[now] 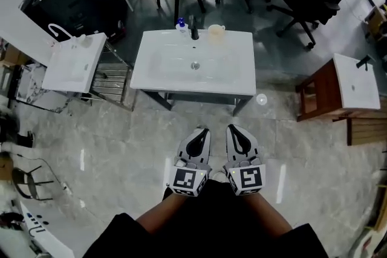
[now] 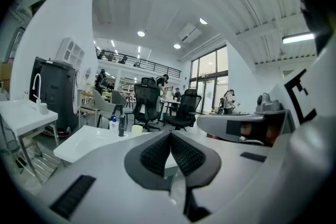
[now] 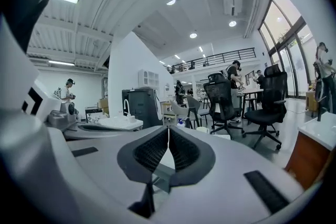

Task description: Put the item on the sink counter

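Left gripper (image 1: 201, 131) and right gripper (image 1: 233, 129), ribbed black fingers (image 2: 157, 155) pressed together, empty, before glossy white rectangular sink counter (image 1: 156, 77).

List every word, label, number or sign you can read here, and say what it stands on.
None can be read.
Marker cubes on the left gripper and right gripper: black-and-white square patterns, no words.
Blue-capped bottle on the sink counter: label too small to read.
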Action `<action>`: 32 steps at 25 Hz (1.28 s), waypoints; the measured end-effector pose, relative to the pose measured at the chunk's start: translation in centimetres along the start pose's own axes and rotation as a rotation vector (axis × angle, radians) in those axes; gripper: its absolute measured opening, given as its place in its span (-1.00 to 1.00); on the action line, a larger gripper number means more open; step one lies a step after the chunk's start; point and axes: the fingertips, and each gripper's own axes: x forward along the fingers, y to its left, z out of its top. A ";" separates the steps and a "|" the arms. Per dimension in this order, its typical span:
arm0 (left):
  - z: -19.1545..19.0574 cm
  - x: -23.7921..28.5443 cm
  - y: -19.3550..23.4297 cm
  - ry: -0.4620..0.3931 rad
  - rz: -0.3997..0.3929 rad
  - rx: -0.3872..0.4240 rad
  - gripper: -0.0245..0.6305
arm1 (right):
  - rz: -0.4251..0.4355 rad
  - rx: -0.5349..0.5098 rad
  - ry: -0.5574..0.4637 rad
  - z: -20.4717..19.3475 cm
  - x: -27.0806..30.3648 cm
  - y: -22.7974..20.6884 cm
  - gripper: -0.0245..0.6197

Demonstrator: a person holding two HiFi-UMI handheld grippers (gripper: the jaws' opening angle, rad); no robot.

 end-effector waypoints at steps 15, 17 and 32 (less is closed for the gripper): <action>0.7 -4.9 -1.2 0.001 0.028 0.037 -0.88 | -0.017 -0.013 0.011 0.1 -3.7 3.8 -0.83; 1.7 -4.4 0.0 -0.020 0.033 0.036 -0.88 | -0.011 -0.022 0.011 0.1 -2.5 4.2 -0.83; 5.7 -3.2 11.0 -0.018 -0.029 0.047 -0.88 | -0.072 -0.038 0.035 4.4 7.2 9.6 -0.83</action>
